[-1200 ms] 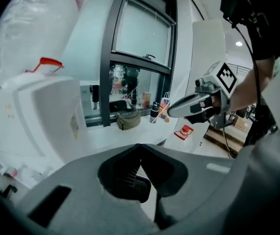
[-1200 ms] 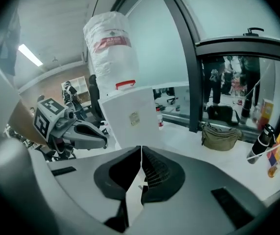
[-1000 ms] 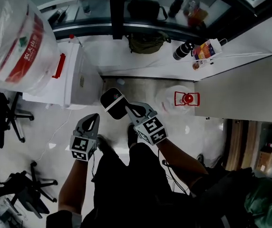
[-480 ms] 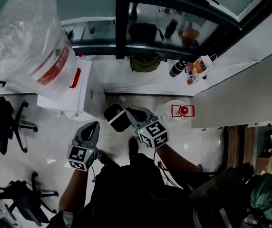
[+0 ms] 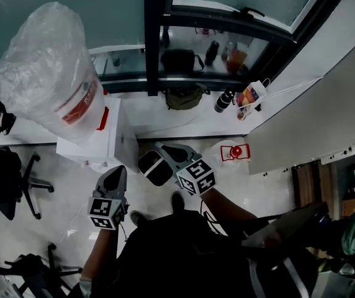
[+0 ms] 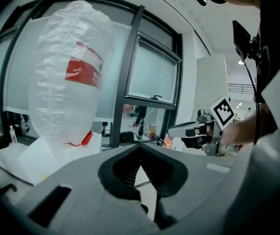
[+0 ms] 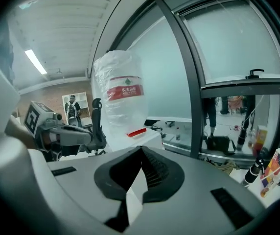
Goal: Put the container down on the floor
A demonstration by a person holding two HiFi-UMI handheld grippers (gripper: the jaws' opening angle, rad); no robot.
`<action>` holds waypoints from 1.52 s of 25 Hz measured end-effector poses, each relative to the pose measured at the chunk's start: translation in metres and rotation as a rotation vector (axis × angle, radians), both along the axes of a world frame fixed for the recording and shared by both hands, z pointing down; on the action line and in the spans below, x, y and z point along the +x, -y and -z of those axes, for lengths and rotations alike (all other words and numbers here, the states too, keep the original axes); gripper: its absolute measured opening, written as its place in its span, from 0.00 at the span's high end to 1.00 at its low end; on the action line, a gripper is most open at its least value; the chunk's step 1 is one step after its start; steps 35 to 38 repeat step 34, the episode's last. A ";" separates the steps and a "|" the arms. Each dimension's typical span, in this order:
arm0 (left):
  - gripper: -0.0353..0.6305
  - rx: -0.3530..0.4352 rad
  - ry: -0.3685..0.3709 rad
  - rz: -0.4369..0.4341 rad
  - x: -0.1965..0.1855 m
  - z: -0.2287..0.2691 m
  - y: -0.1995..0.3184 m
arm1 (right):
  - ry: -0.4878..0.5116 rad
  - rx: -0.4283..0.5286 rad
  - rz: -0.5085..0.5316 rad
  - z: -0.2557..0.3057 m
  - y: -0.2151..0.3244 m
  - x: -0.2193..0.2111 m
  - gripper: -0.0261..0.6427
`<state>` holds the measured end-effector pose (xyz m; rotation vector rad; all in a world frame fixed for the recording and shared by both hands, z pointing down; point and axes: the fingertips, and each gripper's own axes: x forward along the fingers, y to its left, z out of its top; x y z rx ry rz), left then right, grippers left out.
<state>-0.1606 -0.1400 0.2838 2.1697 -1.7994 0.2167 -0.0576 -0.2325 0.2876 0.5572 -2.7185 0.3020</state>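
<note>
A clear container (image 5: pixel 224 146) with a red cap and handle (image 5: pixel 236 152) stands on the pale floor, just right of my right gripper. My right gripper (image 5: pixel 159 146) hangs above the floor with its jaws shut and nothing between them (image 7: pixel 141 149). My left gripper (image 5: pixel 116 169) sits lower left, also shut and empty (image 6: pixel 140 146). A big plastic-wrapped water bottle (image 5: pixel 47 85) with a red label stands upside down on a white dispenser (image 5: pixel 97 143), left of both grippers. The bottle also shows in the left gripper view (image 6: pixel 66 97) and the right gripper view (image 7: pixel 123 97).
A dark window post (image 5: pixel 156 36) rises behind the dispenser. A dark bag (image 5: pixel 184 97), a black bottle (image 5: pixel 223 101) and a colourful paper bag (image 5: pixel 249 95) lie on the white ledge. Office chairs (image 5: pixel 7 179) stand at the left, and a white partition (image 5: pixel 314 123) closes off the right.
The head view has pulled back, so the bottle and dispenser sit more toward the middle. Both grippers stay shut and close together, drifting slightly lower in the frame.
</note>
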 end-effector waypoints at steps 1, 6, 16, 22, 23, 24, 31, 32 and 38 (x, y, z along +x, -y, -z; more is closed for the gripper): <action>0.93 0.012 0.000 0.002 -0.001 0.005 0.000 | 0.003 0.007 -0.005 0.004 0.000 0.000 0.95; 0.93 0.051 -0.017 0.002 -0.002 0.026 0.003 | 0.027 0.052 -0.009 0.029 0.002 -0.004 0.95; 0.93 0.039 0.025 0.034 -0.010 0.037 0.007 | 0.029 0.062 -0.021 0.043 0.002 -0.007 0.95; 0.93 0.041 0.042 0.047 -0.007 0.043 0.009 | 0.021 0.061 -0.037 0.044 0.003 0.003 0.95; 0.93 0.040 0.040 0.047 -0.007 0.043 0.009 | 0.019 0.061 -0.042 0.043 0.004 0.004 0.95; 0.93 0.037 0.039 0.047 -0.008 0.042 0.009 | 0.018 0.062 -0.046 0.043 0.004 0.004 0.95; 0.93 0.064 0.146 0.020 -0.001 0.050 0.007 | 0.020 0.056 -0.047 0.042 0.003 0.002 0.95; 0.93 0.066 0.140 0.019 0.000 0.050 0.007 | 0.021 0.055 -0.047 0.042 0.003 0.002 0.95; 0.93 0.067 0.121 0.019 0.002 0.050 0.006 | 0.020 0.052 -0.047 0.042 0.002 0.002 0.95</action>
